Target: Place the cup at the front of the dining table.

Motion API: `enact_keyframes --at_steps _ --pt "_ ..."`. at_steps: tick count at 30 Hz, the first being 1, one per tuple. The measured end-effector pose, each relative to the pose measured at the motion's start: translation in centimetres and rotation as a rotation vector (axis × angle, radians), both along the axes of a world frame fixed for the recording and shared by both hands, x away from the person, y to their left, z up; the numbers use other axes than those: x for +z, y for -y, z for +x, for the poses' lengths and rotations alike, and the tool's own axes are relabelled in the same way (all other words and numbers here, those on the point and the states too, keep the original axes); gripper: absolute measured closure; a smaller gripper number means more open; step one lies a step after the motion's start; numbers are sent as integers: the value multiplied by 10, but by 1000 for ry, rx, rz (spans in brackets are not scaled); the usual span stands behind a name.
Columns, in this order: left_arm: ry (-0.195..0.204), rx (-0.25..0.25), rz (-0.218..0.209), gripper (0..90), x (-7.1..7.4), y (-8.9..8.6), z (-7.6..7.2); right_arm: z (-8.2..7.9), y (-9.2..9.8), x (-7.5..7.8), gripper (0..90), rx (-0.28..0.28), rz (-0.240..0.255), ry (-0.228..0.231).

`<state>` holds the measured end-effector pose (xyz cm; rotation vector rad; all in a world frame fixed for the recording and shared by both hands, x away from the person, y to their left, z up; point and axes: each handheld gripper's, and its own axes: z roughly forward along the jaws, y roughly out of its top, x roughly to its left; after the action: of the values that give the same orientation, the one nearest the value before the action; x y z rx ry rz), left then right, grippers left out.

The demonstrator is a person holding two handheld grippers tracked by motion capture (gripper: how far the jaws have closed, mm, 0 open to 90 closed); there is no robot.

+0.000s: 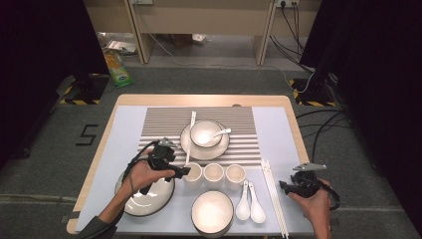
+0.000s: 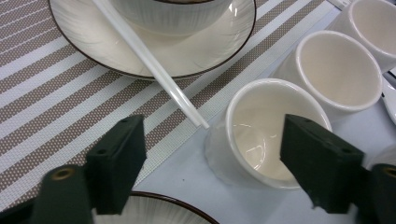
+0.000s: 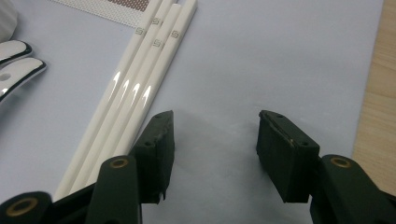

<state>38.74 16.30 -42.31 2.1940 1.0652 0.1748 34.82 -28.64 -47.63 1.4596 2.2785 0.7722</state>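
**Left jaws straddle the wall of the nearest cup**

Pale blue matting covers the wooden table (image 1: 293,129), with a striped placemat (image 1: 164,122) at its far middle. Three white cups stand in a row just off the placemat's near edge. The left gripper (image 2: 210,163) hangs over the leftmost cup (image 2: 261,135), jaws spread, one inside the bowl and one outside, not pressing it. The right gripper (image 3: 215,154) rests with jaws spread on bare mat, just beside the white chopsticks (image 3: 135,88).
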Motion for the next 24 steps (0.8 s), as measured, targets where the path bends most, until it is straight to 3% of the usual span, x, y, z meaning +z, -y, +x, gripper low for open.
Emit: enact_keyframes --at_steps 9,24 --pt "14 -16 16 490 -5 7 2 0 0 0 464 0 1 3" --pt "-6 -46 60 688 -17 20 6 -1 1 -1 464 -2 7 6"
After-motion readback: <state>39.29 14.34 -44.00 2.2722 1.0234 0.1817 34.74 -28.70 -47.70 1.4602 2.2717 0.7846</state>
